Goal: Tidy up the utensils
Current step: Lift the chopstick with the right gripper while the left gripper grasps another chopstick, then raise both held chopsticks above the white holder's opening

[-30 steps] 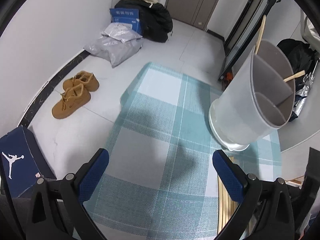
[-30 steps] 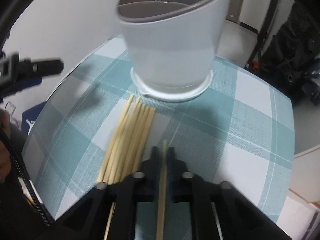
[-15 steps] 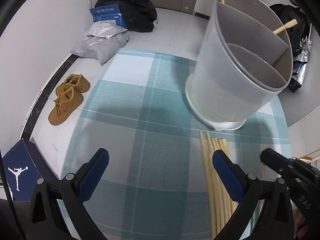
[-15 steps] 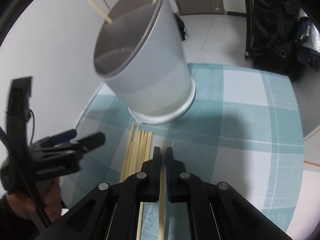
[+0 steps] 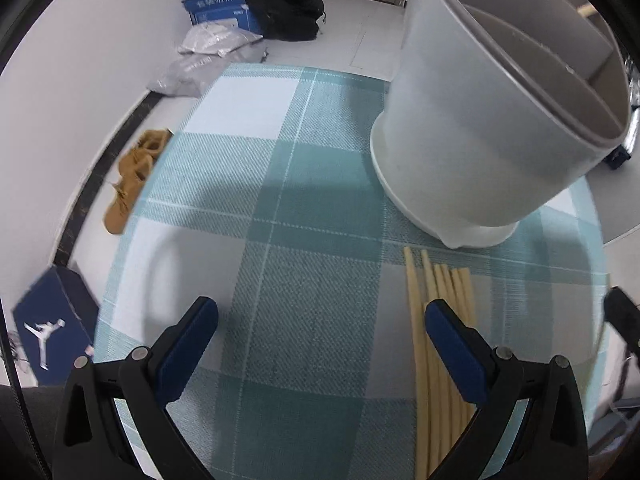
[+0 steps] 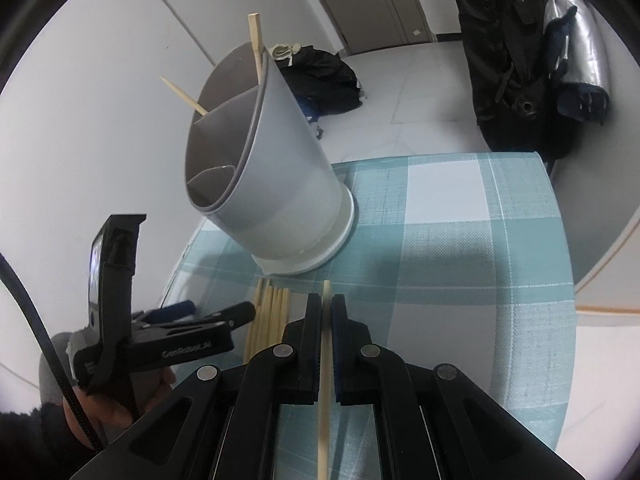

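Pale wooden chopsticks (image 5: 440,320) lie bundled on the teal checked tablecloth (image 5: 280,280), just near of the grey divided plastic utensil holder (image 6: 260,184), their long axes running near to far. The right gripper (image 6: 326,316) is clamped on a single chopstick (image 6: 325,360), which points straight ahead toward the holder's base. The holder stands ahead and to the left of it, so the stick likely needs lifting over the rim. The left gripper (image 5: 320,320) hovers spread wide and empty, left of the bundle.

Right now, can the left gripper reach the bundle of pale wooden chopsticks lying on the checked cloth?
Probably yes. The left gripper is open and empty, and the bundle of pale wooden chopsticks lies just beside its right finger, with nothing between them. The grey divided holder stands farther back.
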The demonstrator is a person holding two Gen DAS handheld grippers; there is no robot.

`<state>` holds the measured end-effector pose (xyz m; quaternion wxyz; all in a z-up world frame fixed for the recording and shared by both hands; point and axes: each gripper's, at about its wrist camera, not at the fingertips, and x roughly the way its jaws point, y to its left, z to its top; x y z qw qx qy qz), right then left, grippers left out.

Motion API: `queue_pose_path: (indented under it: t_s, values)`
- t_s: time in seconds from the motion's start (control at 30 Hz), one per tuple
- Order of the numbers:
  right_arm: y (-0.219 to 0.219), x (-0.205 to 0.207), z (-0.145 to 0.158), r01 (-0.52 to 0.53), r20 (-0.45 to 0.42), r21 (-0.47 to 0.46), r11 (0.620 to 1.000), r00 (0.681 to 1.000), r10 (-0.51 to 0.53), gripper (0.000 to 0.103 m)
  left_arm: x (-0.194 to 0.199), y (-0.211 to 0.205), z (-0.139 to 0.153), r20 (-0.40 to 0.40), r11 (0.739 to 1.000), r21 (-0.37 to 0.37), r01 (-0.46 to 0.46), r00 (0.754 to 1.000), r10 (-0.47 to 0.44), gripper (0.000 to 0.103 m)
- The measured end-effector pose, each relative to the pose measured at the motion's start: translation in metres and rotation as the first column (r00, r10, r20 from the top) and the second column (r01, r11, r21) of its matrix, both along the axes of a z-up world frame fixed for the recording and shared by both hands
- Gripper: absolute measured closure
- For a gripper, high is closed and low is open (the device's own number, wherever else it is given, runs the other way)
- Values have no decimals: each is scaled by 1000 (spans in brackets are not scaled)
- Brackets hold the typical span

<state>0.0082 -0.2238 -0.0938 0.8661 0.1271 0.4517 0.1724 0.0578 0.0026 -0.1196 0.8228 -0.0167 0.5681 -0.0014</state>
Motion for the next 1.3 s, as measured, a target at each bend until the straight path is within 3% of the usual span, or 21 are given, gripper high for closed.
queue_pose_path:
  t_s: [0.27,0.43,0.53,0.6,0.7,0.77,0.87,1.1,1.3]
  values:
    - [-9,2,0,13,0,0,1000,1000,-13,99,5,1,-4,4,1000,24,-11,1000,11,2]
    - [-13,4,-4,25,-16,-1,1000,1000,-25,99,9,3,-4,9,1000,18,-6,1000,6,10]
    - [-10,4,-6,19,-18,-9,1000,1000,-19,99,6,-4,-1,19,999,18,41,999,-41,23]
    - [-6,3,-5,10,-10,-18,1000,1000,-10,99,6,-8,2,22,998,15,63,998,-63,43]
    - [-3,1,-2,5,-3,-19,1000,1000,-5,99,7,-15,5,13,994,12,106,994,-107,65]
    - [-1,1,-1,5,7,-27,1000,1000,-5,99,8,-16,5,10,994,-2,113,994,-113,72]
    - [2,2,-2,6,7,-35,999,1000,-6,99,10,-15,5,-2,993,-18,120,993,-120,98]
    - [6,3,5,20,19,-26,999,1000,-20,99,8,-9,8,-5,993,-66,94,995,-95,101]
    - [8,-3,13,57,61,-29,998,997,-55,99,-4,-8,30,97,989,-106,107,991,-96,101]
